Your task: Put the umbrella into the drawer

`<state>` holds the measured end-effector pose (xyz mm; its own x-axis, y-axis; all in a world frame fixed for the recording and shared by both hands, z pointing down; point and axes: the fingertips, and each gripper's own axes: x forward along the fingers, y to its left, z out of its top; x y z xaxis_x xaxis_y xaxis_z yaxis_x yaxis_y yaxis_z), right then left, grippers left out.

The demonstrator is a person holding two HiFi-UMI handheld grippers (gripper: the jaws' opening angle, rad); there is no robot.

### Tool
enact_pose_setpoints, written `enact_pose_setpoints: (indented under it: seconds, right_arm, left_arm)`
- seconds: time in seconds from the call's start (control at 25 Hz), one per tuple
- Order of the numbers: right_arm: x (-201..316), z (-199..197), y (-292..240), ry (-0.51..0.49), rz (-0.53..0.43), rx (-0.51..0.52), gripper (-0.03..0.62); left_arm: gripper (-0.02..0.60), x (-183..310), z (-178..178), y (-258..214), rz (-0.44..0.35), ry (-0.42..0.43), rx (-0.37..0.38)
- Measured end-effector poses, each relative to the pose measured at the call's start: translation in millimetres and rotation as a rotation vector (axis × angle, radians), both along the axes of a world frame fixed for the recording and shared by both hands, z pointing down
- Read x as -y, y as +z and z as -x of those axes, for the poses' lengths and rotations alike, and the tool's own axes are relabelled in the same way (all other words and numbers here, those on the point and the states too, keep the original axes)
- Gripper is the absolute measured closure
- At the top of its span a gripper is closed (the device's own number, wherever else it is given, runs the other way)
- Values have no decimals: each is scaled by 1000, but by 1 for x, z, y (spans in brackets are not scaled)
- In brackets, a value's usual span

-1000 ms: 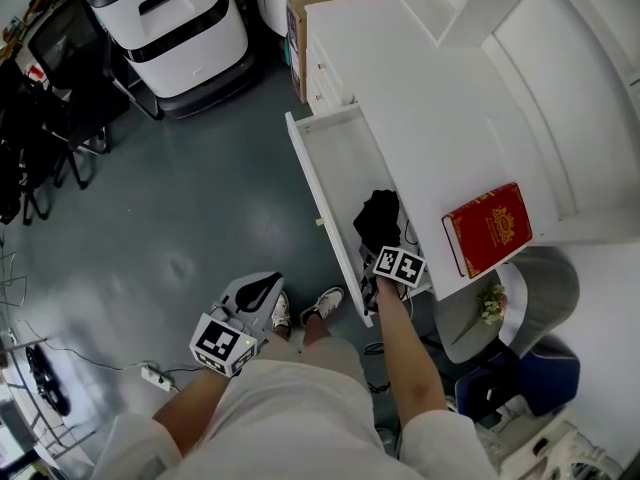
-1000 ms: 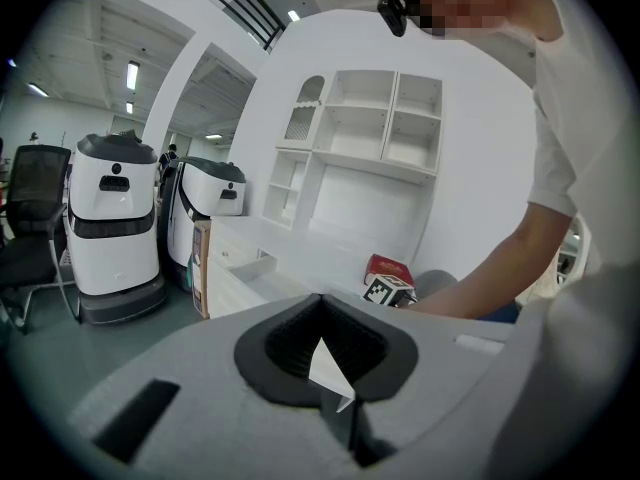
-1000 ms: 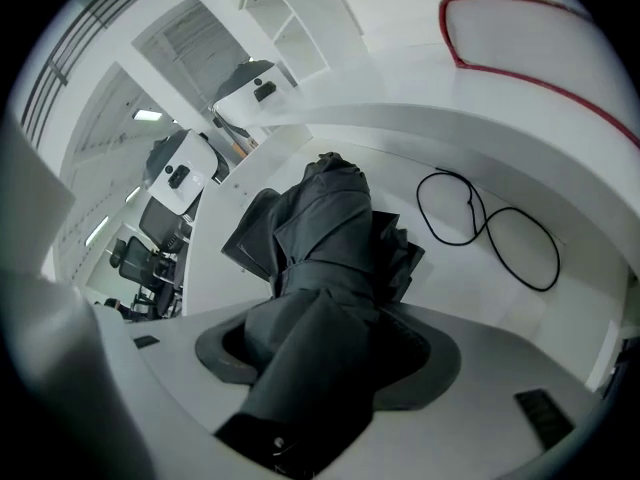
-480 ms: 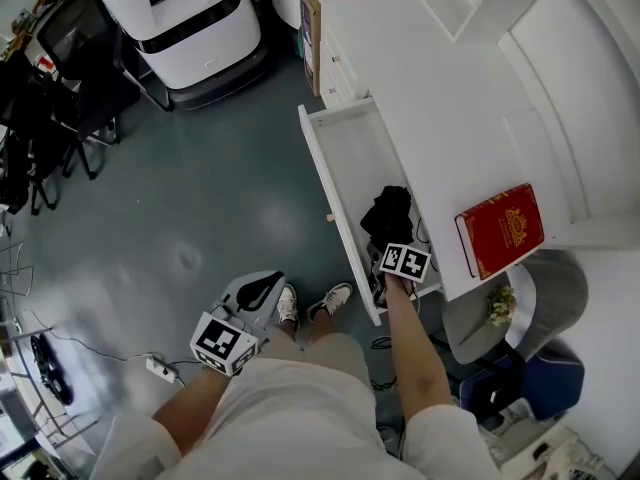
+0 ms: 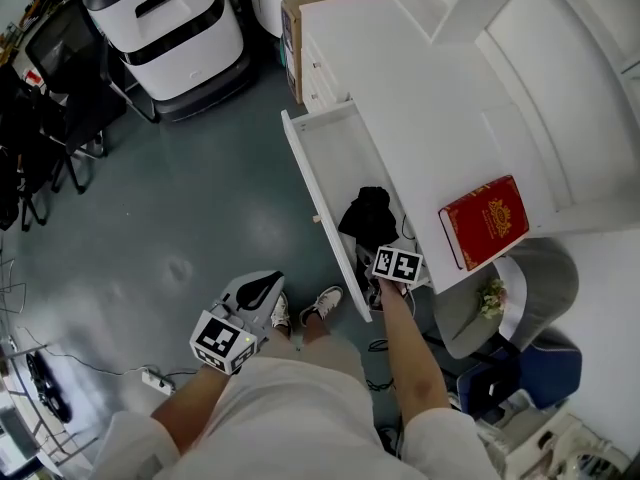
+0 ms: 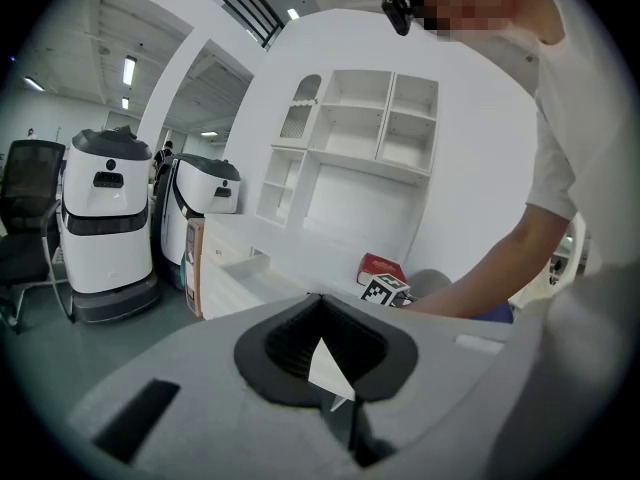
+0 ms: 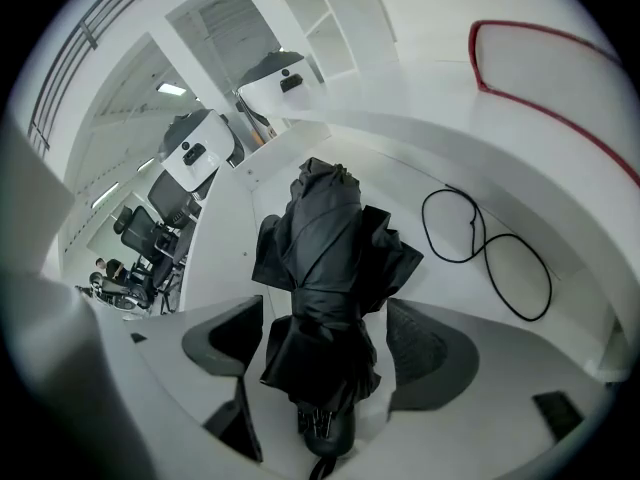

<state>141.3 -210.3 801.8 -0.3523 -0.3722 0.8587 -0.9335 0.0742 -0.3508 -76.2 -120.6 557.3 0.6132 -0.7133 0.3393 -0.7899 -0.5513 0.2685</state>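
Note:
The folded black umbrella [image 5: 365, 216] lies inside the open white drawer [image 5: 300, 158], near its front end. My right gripper [image 5: 380, 253] reaches steeply down into the drawer at the umbrella's handle end. In the right gripper view the umbrella [image 7: 325, 268] sits between the jaws of my right gripper [image 7: 325, 343], which are opening. The right pad stands clear of the fabric, and the left pad is close beside it. My left gripper [image 5: 262, 290] hangs low over the floor, away from the drawer, shut and empty [image 6: 325, 353].
A black cable [image 7: 480, 243] loops on the drawer floor beside the umbrella. A red book [image 5: 484, 222] lies on the white desk top. Two white robot bases [image 5: 175, 18] and black chairs [image 5: 60, 58] stand across the grey floor. A grey chair [image 5: 545, 288] stands under the desk.
The head view has swayed a little. Both grippers keep their places, the right one at the umbrella's near end in the drawer.

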Motion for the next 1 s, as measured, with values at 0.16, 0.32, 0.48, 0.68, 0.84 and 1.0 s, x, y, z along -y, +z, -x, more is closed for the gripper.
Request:
enact_pose_setpoints:
  seconds: [0.16,0.32,0.48,0.68,0.84,1.0]
  right_arm:
    - [-4,-1,-14,34,-25,26,243]
    - [-9,-3,-30,56,-57,38,325]
    - [-9,-10,-46,89,-94,27,428]
    - [-12,-1,-71,80,-143,92,592]
    - [-12,16,-93,32,-192,160,594]
    - [-3,17,-122,52,-262,203,594]
  left_arm:
    - [568,3,-5,-6,-22,23,-11]
    - [569,7,-10,-14,-39,44,-22]
    - [569,13,-13,-25,-75,57,-36]
    - [569,20,-6,-42,-120,67,-26]
    - [569,32,9,-54,-155,46,-12]
    - [569,43,16,-67,-191,32,-13]
